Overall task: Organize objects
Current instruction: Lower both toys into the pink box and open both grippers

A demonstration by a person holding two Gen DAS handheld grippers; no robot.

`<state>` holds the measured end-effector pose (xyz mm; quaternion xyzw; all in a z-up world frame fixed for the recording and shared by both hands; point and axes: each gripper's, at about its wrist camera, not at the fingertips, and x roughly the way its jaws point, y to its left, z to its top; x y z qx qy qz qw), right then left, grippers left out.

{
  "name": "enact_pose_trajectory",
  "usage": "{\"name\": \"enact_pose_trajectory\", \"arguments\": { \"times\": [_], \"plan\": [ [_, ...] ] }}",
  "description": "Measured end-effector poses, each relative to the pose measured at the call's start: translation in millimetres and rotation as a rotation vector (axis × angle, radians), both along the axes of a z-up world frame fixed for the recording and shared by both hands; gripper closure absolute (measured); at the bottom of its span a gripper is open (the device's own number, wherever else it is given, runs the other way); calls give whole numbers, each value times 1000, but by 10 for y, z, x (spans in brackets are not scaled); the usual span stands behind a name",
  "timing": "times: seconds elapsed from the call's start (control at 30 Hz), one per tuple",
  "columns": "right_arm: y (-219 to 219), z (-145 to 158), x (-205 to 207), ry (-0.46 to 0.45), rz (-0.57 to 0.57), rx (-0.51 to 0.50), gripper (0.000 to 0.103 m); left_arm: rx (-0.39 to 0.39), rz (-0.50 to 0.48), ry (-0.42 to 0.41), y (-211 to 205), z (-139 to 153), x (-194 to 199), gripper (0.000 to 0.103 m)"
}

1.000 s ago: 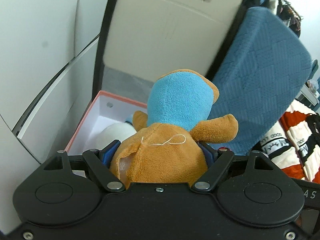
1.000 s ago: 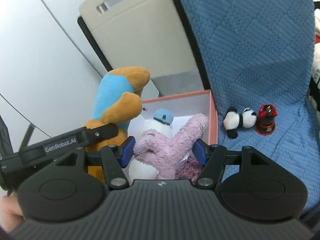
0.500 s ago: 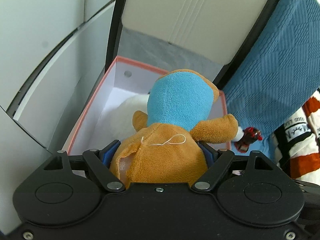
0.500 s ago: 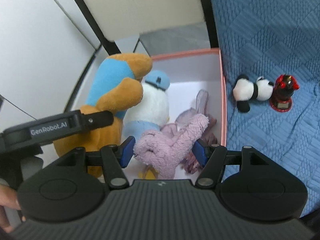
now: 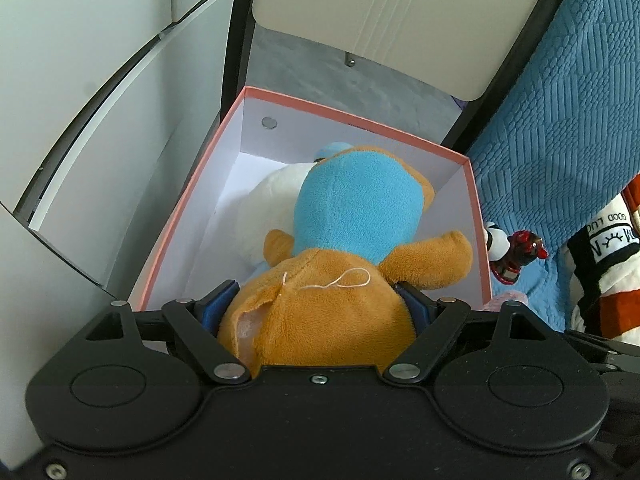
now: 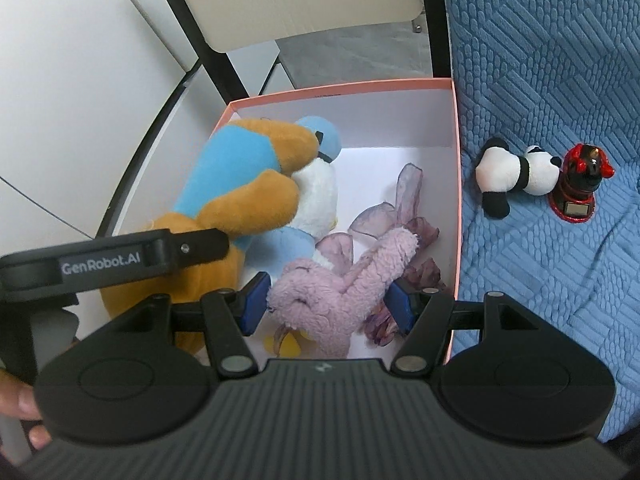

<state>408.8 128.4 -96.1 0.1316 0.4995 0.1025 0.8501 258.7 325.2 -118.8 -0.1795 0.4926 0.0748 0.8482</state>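
A pink-rimmed box (image 6: 456,184) with white inside sits on the floor between a pale wall and a blue quilted cover (image 6: 540,60). The left gripper (image 5: 320,304) is clamped on a brown and blue plush (image 5: 352,216), lowered into the left half of the box; its jaws have just eased slightly wider, but the pads still press the body. The right gripper (image 6: 326,300) is clamped on a pink plush (image 6: 340,280), held low over the near right part of the box. A white duck toy (image 6: 316,200) with a blue cap and a purple gauzy cloth (image 6: 408,196) already lie inside.

The task looks well along: two things are stowed, two more seem about to be let go. Still outside, on the blue cover just right of the box, lie a small panda (image 6: 516,172) and, touching it, a red figurine (image 6: 580,184). A chair (image 5: 380,12) stands behind the box. Room inside is getting tight; the duck crowds the brown toy
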Motion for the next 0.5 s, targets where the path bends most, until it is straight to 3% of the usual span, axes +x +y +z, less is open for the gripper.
{"name": "enact_pose_trajectory", "arguments": {
  "times": [0.13,0.23,0.5],
  "plan": [
    [14,53,-43,-28,23,-19,36,-29,31,3,69,40,-54,15],
    [-32,107,-79,-41,17,12,16,-65,45,-5,130,100,-113,10],
    [-115,303,-238,-90,27,20,18,-11,30,-60,18,407,-296,6]
  ]
}}
